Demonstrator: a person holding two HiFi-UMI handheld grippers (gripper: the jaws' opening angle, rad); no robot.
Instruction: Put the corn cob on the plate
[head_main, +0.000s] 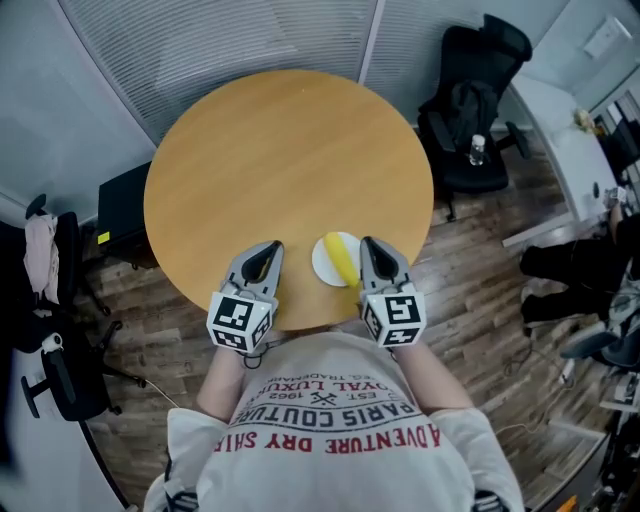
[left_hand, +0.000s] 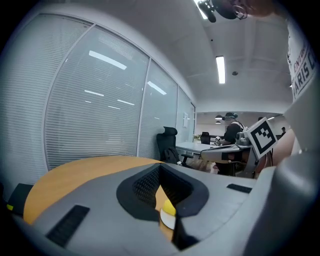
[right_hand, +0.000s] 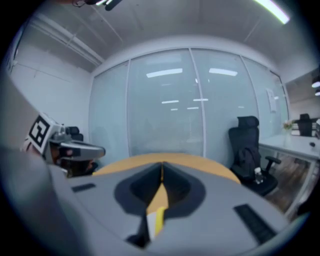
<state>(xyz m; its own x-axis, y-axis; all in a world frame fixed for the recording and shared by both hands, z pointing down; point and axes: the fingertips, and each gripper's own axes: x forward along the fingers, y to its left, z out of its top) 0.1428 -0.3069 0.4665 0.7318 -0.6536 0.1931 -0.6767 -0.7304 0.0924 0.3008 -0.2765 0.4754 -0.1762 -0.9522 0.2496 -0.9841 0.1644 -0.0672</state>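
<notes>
A yellow corn cob (head_main: 342, 258) lies on a small white plate (head_main: 325, 263) near the front edge of the round wooden table (head_main: 280, 150). My left gripper (head_main: 268, 247) hovers just left of the plate, its jaws shut and empty. My right gripper (head_main: 368, 243) hovers just right of the plate, also shut with nothing in it. Through the gap behind the left gripper's (left_hand: 160, 166) closed tips I see the corn cob (left_hand: 168, 208) on the plate (left_hand: 167, 221). In the right gripper view the right gripper (right_hand: 162, 165) points over the table, with a sliver of the corn cob (right_hand: 159, 220) below.
A black office chair (head_main: 470, 110) with a bottle (head_main: 477, 150) on its seat stands at the right of the table. A white desk (head_main: 570, 150) is further right. Another black chair (head_main: 50, 330) and a dark box (head_main: 125, 210) stand at the left. Glass walls with blinds lie behind.
</notes>
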